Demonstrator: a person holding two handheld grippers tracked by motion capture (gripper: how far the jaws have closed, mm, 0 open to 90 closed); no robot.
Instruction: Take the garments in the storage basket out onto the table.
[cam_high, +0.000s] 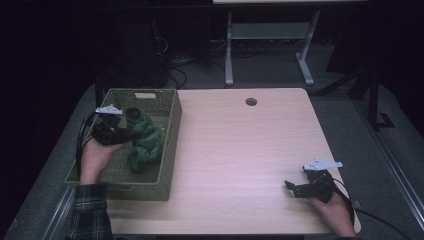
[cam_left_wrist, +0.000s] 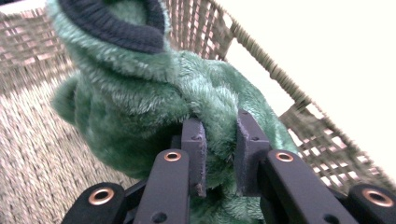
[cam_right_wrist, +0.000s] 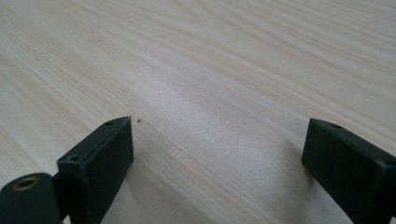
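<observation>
A pale wooden table (cam_high: 240, 150) carries a woven green basket (cam_high: 172, 145) at the frame's left. Inside it a fuzzy green garment (cam_high: 147, 142) hangs lengthwise from the left gripper (cam_high: 131, 134), whose jaws pinch a fold; its lower end is bunched and unclear. At lower right, the right gripper (cam_high: 290, 187) rests wide apart, holding nothing

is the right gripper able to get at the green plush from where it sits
Probably not yet: the right gripper rests open far across the table, while the plush hangs over the basket, clamped by the left gripper.
</observation>
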